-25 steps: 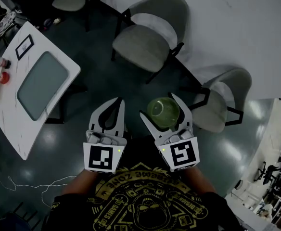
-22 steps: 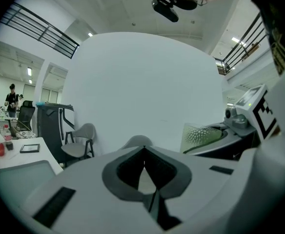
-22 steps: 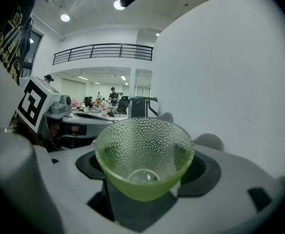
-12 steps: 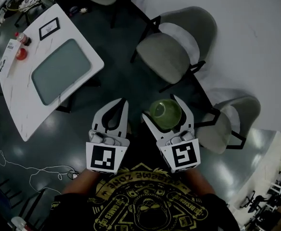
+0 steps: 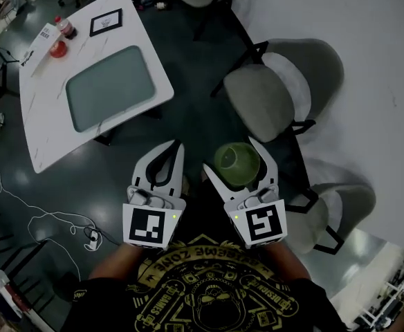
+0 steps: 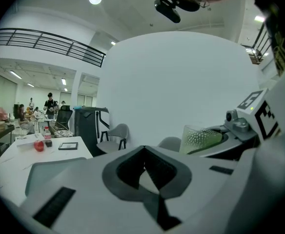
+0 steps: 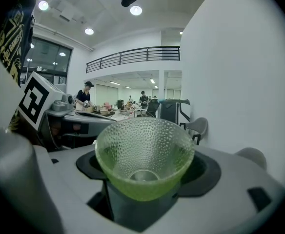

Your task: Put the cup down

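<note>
1. Cup (image 5: 237, 162): green, dimpled and translucent, with its mouth facing up in the head view. It is carried over dark floor, well apart from the white table (image 5: 43, 116), off that table's near corner. It is not yet set down.
2. Right gripper (image 5: 230, 153): the jaws are clamped on the cup's lower body, one on each side, and the right gripper view shows the flared rim sitting above them. My guess is the low grip keeps the rim clear for release.
3. Left gripper (image 5: 173, 146): the jaws are pressed together with nothing between them. It hangs idle, between cup and table.
4. The table looks like the nearest flat top, so it is the likely landing spot. Its grey panel (image 5: 111, 87) lies bare.
5. Count:
   - one cup
   - two grippers
   - one white table
   - three grey chairs, the nearest (image 5: 261, 102) just beyond the table
   - one red-capped bottle (image 5: 63, 28) at the table's far edge
</note>
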### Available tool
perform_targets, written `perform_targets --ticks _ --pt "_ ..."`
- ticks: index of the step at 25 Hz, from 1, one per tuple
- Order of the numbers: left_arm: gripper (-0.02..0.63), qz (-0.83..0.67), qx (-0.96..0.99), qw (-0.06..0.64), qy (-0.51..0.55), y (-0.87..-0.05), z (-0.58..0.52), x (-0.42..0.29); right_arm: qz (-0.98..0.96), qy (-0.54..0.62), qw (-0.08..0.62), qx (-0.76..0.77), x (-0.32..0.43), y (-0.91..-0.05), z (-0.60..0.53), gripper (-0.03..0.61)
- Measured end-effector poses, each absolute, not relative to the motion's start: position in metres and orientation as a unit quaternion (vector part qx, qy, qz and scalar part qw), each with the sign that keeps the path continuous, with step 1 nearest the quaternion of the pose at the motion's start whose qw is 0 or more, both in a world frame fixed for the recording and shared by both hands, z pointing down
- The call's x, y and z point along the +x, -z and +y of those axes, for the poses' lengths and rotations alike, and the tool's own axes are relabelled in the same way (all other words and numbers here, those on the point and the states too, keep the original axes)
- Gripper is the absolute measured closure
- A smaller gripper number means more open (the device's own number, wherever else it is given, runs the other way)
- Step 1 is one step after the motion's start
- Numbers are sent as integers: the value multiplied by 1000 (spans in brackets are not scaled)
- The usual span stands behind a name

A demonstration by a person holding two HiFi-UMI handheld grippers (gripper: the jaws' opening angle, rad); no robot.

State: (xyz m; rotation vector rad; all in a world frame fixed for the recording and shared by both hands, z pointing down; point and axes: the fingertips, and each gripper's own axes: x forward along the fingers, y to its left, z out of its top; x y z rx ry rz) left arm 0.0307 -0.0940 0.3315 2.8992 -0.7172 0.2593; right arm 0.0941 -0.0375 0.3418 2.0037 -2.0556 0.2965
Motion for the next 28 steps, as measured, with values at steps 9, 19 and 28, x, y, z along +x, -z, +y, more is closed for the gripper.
perform_targets --ticks 9,19,28 --pt "603 -302 945 84 -98 -337 -99 42 -751 -97 130 641 117 -343 -52 186" --pt "603 -353 925 79 -117 -339 -91 46 -787 -85 121 600 129 -344 -52 186" --pt "603 -384 914 66 -116 -336 -87 35 -809 -81 114 570 122 -344 -59 186"
